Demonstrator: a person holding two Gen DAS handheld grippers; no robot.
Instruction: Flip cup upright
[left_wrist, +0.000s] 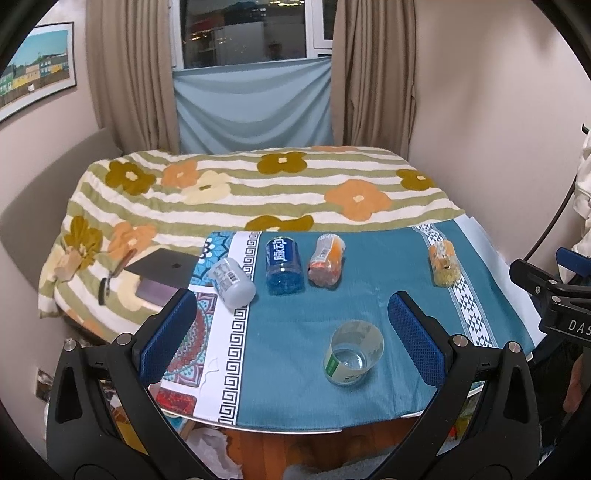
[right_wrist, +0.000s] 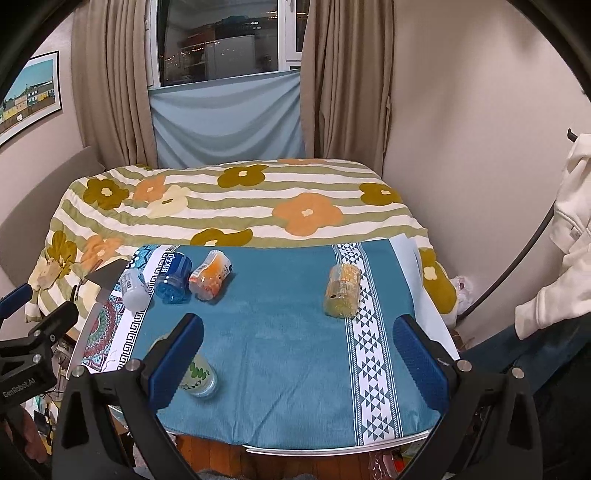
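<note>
The cup (left_wrist: 354, 352) lies on its side at your left claw's (left_wrist: 291, 332) five o'clock; both claws gape empty, so approach next.

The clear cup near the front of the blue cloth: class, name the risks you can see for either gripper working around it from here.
1. The clear cup stands near the table's front edge; a nudge from the open left gripper could push it off.
2. In the right wrist view, the right gripper's left finger hides part of the cup, so a misjudged closing could tip it.
3. The loose blue cloth may bunch and drag the cup.
</note>
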